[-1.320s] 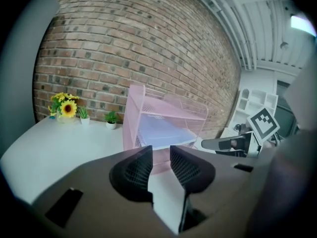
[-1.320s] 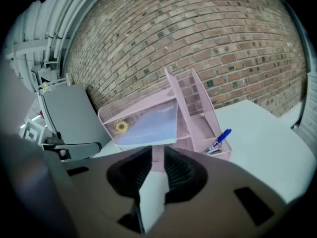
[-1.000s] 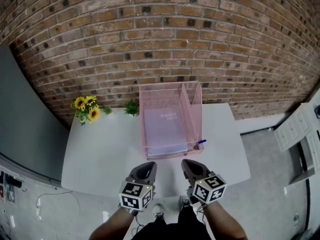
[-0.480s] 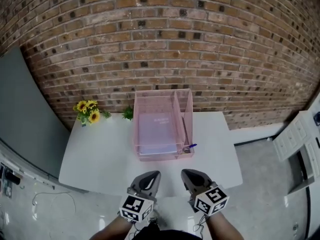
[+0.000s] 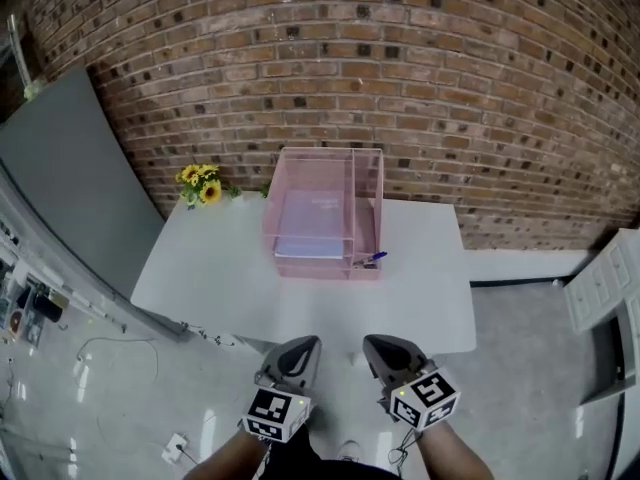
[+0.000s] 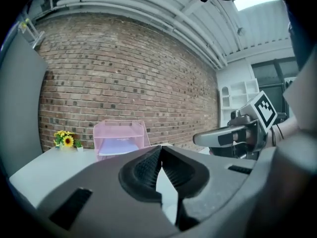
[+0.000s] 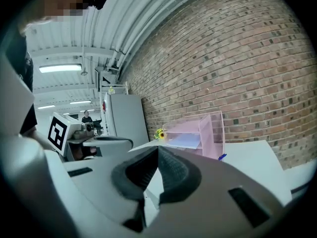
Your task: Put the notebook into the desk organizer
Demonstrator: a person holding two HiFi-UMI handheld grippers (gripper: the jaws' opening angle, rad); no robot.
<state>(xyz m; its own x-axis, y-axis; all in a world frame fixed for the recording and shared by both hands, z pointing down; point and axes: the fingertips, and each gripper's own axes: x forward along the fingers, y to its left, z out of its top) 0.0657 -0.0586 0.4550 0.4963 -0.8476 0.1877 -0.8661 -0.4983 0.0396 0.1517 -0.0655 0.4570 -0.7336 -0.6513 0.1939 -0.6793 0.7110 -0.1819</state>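
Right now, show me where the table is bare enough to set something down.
The table is bare in three patches: the wide left part, between sunflowers, desk organizer and near edge; the front strip between organizer and near edge; the right strip beside the pen. Crowded: back centre, where the organizer holds the notebook.

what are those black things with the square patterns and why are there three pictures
No robot here: a person holds a two-jaw gripper in each hand, the left gripper and the right gripper. The patterned cubes are part of them. One picture comes from a camera on the person's head, looking down. The other two come from cameras riding on each gripper, looking along its jaws. Both grippers are shut and hold nothing. Ahead stands a white table with a pink organizer, a notebook lying inside it, a blue pen at its front, and sunflowers by the brick wall.
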